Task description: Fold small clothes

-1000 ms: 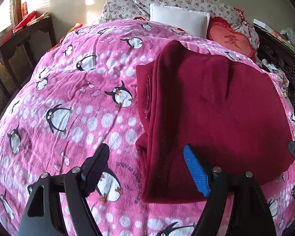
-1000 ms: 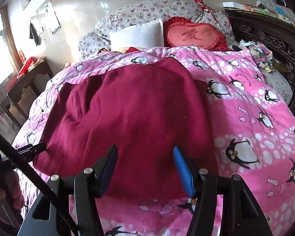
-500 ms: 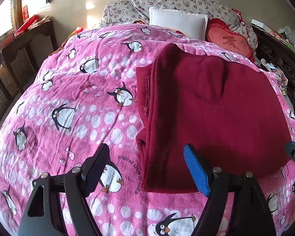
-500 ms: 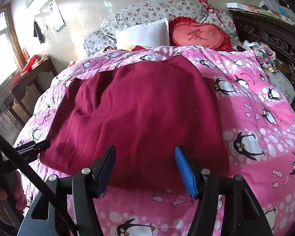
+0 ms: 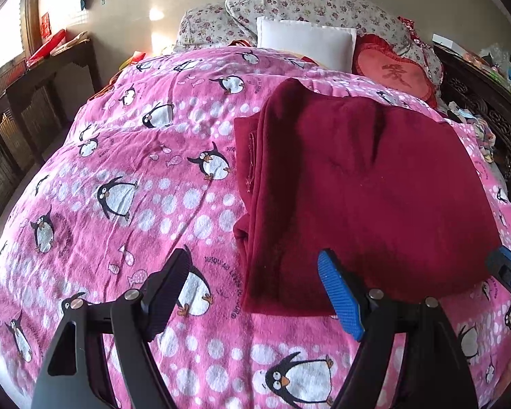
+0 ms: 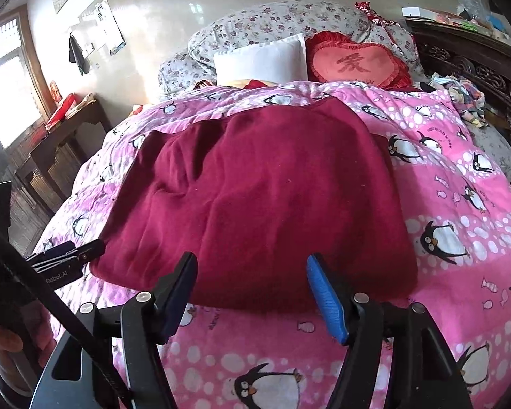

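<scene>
A dark red garment lies folded flat on the pink penguin blanket; it also shows in the right wrist view. My left gripper is open and empty, just short of the garment's near left corner. My right gripper is open and empty, just short of the garment's near edge. The right gripper's tip shows at the garment's right corner in the left wrist view, and the left gripper at its left corner in the right wrist view.
A white pillow, floral pillows and a red heart cushion lie at the bed's head. A dark carved wooden frame with loose cloths runs along the right. A wooden side table stands left.
Both grippers have drawn back from the garment towards the near edge of the bed, open throughout. The garment lies unchanged.
</scene>
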Action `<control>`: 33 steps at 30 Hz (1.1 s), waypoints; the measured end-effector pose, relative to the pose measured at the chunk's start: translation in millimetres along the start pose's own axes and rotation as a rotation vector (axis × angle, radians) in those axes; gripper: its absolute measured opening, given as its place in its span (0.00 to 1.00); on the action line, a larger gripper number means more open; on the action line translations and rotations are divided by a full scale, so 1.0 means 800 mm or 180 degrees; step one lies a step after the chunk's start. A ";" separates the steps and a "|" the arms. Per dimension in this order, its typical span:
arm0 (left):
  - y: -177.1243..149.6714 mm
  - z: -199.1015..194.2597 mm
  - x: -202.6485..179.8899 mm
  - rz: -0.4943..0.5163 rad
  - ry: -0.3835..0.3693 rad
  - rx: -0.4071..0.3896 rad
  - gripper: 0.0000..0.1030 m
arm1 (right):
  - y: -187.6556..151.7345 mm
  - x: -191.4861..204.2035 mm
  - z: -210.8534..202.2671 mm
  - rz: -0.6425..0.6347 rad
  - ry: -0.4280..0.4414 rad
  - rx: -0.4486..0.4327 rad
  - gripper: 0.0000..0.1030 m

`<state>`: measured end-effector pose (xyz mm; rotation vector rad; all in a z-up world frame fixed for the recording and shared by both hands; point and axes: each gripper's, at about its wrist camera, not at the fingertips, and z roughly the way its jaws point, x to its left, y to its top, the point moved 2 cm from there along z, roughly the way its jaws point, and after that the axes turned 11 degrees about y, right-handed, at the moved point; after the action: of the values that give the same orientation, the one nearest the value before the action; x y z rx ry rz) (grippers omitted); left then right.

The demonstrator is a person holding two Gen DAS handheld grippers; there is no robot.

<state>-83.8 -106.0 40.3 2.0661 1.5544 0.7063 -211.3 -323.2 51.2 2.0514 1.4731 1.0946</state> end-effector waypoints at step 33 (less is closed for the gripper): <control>-0.013 0.014 0.040 -0.0296 -0.0116 0.0209 0.85 | 0.004 0.047 0.044 -0.0180 0.0125 0.0139 0.73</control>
<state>-76.5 -72.7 29.2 2.0266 1.6617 0.5881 -176.9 -285.6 45.1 2.0153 1.5773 1.0956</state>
